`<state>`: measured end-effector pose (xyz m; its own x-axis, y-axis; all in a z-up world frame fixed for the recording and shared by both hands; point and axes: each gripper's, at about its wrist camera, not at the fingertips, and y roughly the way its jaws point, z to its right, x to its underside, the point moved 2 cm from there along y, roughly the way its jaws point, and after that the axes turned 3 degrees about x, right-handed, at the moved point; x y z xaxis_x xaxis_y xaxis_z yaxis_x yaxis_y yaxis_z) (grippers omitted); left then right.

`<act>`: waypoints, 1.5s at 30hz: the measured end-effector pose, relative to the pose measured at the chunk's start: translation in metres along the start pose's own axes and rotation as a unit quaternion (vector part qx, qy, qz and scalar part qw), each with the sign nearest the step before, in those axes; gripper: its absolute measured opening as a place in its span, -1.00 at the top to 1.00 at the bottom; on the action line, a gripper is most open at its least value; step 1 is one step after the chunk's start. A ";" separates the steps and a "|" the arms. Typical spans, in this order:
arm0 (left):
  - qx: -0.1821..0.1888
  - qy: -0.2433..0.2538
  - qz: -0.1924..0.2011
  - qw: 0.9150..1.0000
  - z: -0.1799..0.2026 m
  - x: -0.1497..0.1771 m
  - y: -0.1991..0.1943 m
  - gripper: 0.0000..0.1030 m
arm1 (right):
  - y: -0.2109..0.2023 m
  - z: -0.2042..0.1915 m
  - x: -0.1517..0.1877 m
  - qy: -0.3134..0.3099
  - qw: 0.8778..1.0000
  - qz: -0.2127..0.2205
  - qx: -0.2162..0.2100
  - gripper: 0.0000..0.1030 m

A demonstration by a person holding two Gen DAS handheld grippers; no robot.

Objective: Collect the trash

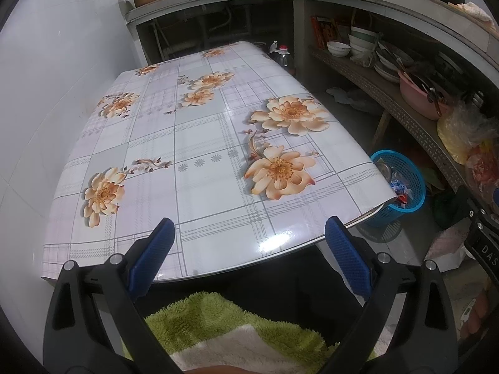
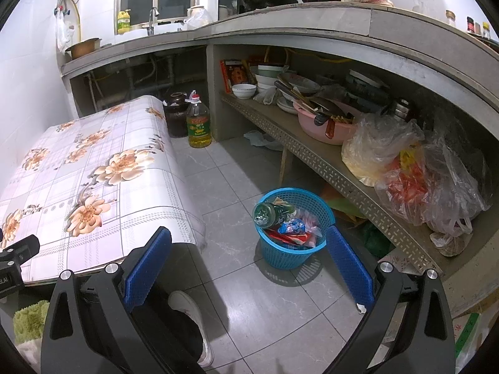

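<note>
Two grippers: the left gripper and the right gripper both stand wide apart, nothing between the blue pads.
Trash: gathered in the blue basket on the floor tiles, beside the table's corner.
Key relation: in the right wrist view the basket lies at 12 o'clock, just beyond the fingertips; in the left wrist view it sits off at 3 o'clock, past the table edge. By my judgement the right hand is the nearer.
Basket contents: a green bottle lying tilted, its long axis running 9 to 3 o'clock, over crumpled red and blue wrappers.
Table: the flowered cloth shows no loose litter.
Hedge: a pale scrap on the floor under the shelf, at 12 o'clock, may be more trash; too blurred to tell.
</note>
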<state>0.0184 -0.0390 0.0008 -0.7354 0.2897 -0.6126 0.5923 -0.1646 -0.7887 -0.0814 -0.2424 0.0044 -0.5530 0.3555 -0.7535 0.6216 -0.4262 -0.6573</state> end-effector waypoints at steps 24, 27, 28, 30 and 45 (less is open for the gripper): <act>0.003 -0.002 -0.002 1.000 -0.002 -0.001 0.001 -0.81 | -0.002 -0.001 -0.006 0.000 1.000 0.002 0.001 -0.87; 0.003 -0.002 -0.002 1.000 -0.001 -0.001 0.001 -0.81 | -0.003 -0.001 -0.006 -0.001 1.000 0.002 0.002 -0.87; 0.003 -0.002 -0.002 1.000 -0.003 -0.002 0.001 -0.81 | -0.003 -0.001 -0.006 0.000 1.000 0.002 0.001 -0.87; 0.004 -0.002 -0.002 1.000 -0.003 -0.002 0.002 -0.81 | -0.003 -0.001 -0.005 0.000 1.000 0.002 0.002 -0.87; 0.008 -0.007 -0.010 1.000 -0.001 0.002 0.003 -0.81 | -0.003 -0.002 -0.005 0.000 1.000 0.002 0.002 -0.87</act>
<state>0.0191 -0.0380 -0.0021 -0.7516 0.2794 -0.5975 0.5721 -0.1749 -0.8013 -0.0792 -0.2413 0.0099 -0.5509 0.3530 -0.7562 0.6216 -0.4311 -0.6541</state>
